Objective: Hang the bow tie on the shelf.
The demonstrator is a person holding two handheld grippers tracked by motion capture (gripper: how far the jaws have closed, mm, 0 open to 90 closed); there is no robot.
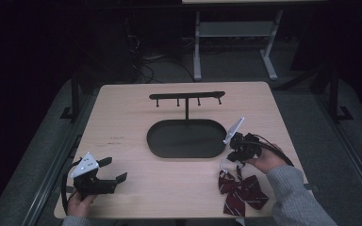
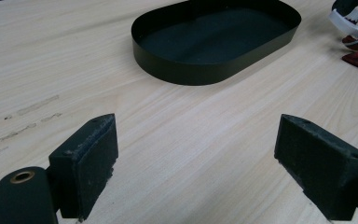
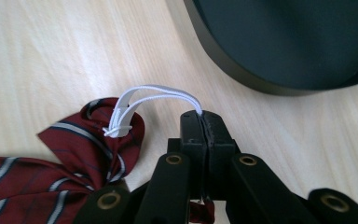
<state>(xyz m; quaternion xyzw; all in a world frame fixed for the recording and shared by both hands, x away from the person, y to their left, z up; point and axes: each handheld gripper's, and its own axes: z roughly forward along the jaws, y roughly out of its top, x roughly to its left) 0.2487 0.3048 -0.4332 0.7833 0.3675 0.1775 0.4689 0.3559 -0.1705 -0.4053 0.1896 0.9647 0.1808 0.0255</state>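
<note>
My right tool (image 3: 204,122) is pinched tight on the white stretchy loop (image 3: 161,95) of the red striped bow tie (image 1: 242,188). The two black jaws are pressed flat together, and the thin white cords go right in between them. The bow tie itself lies flat on the table (image 1: 122,113), near the front edge on my right side. The loop runs from my tool back to the knot of the bow, so the bow sits just behind and to the side of my tool, toward me.

My left tool (image 1: 97,178) is wide open and holds nothing. It sits near the front left corner of the table, well apart from the bow tie.

Nobody told me the job, so this is my guess. The black stand (image 1: 187,96) with little pegs sits at the far side, and its post comes up from the black oval tray (image 1: 186,138). I think the loop is meant to hang on one of those pegs.

The thing that matters most is the way from my right tool to the pegs. The tray is just beside my right tool, and the peg bar is past it, farther from me and higher up. The bar runs left to right. So my right tool is the near one, and it must go up and forward.
</note>
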